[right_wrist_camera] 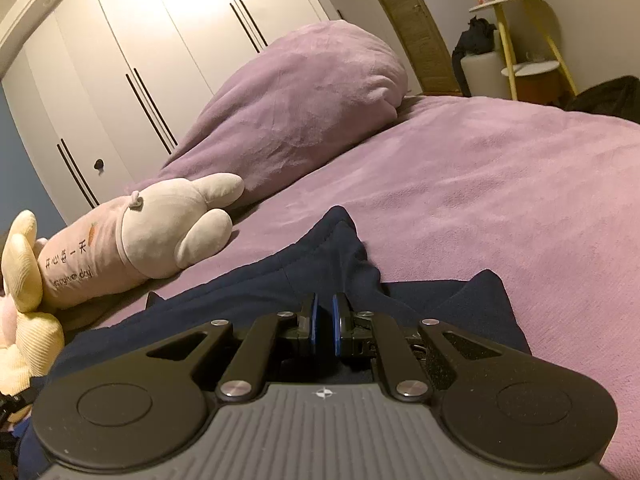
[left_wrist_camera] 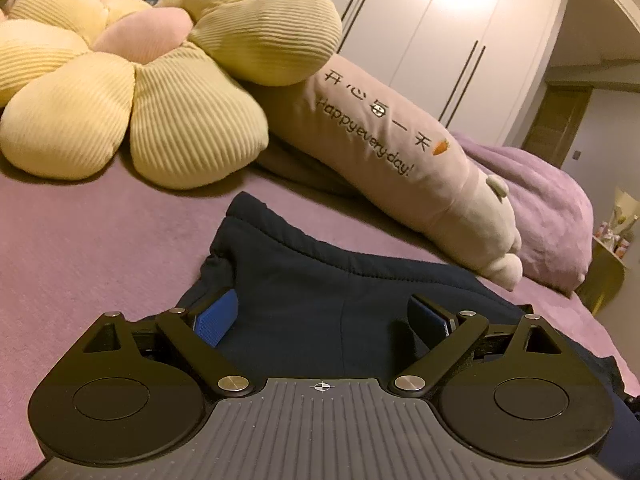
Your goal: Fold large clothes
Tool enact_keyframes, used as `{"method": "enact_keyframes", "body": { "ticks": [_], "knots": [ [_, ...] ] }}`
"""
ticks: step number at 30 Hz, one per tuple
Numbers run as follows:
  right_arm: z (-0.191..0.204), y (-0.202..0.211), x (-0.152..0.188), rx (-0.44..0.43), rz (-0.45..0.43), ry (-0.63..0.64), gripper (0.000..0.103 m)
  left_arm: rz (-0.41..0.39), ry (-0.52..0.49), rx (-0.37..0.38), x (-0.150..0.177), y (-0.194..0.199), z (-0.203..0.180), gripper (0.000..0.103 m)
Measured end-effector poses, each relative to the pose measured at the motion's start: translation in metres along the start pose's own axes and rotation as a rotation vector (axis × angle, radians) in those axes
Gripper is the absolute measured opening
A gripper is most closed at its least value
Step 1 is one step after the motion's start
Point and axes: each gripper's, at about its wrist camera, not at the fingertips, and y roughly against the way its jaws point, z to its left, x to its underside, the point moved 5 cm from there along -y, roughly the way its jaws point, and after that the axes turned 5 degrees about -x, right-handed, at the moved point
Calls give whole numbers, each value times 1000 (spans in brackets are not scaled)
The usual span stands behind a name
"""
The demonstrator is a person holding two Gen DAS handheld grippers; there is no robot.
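Observation:
A dark navy garment [left_wrist_camera: 320, 288] lies spread on the purple bedspread [left_wrist_camera: 100, 232]. My left gripper [left_wrist_camera: 324, 316] is open, its blue pads wide apart just over the cloth, holding nothing. In the right wrist view the same garment [right_wrist_camera: 320, 264] lies under my right gripper [right_wrist_camera: 324, 322], whose blue pads stand nearly together with a thin gap. Whether cloth is pinched between them does not show.
A yellow and pink flower cushion [left_wrist_camera: 132, 68] and a long pink rabbit plush [left_wrist_camera: 400, 160] lie beyond the garment. A heap of purple blanket [right_wrist_camera: 296, 96] sits at the back of the bed. White wardrobe doors [right_wrist_camera: 140, 40] and a yellow side shelf [right_wrist_camera: 528, 52] stand behind.

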Motion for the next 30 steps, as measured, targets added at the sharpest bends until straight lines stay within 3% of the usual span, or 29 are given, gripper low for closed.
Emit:
{"method": "enact_keyframes", "body": {
  "ticks": [5,10,15,26,30],
  "knots": [
    [-2,1,1,12,4,10,7,-10,-21,-57,-5,16,-1,96],
    [15,26,-7,105,-15,89,12,-14,-32,-157,-7,42,16,98],
    [10,47,9,100,-54,149,16,12,100,-157,2,42,42,98],
    [3,40,12,69,-59,118,16,8,146,-157,7,36,50,98],
    [-7,36,13,40,-61,63,13,39,159,-183,4,29,52,99]
  ]
}}
